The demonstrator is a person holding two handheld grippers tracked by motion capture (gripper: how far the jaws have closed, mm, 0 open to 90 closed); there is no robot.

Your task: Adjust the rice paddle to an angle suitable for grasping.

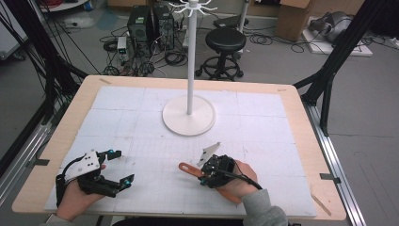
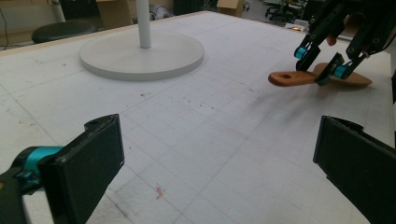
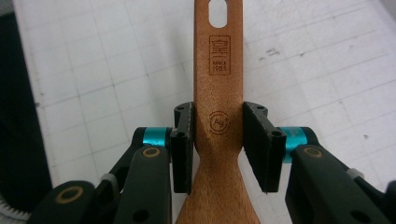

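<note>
A wooden spatula [image 1: 188, 168] lies low over the white gridded mat at the front middle, its handle end with the hanging hole pointing left. My right gripper [image 1: 202, 173] is shut on its handle just above where the blade widens. In the right gripper view both pads [image 3: 183, 140] press the handle's edges, and the spatula [image 3: 218, 60] runs straight ahead. The left gripper view shows the right gripper [image 2: 322, 63] and the spatula [image 2: 292, 78] at the far right. My left gripper [image 1: 120, 165] rests at the front left, jaws wide open over bare mat [image 2: 219, 163].
A white coat stand rises from a round base [image 1: 189, 115] at the mat's middle back; the base [image 2: 140, 56] is also in the left gripper view. Beyond the table's far edge stand a black stool [image 1: 226, 40], computer towers [image 1: 150, 26] and loose cables.
</note>
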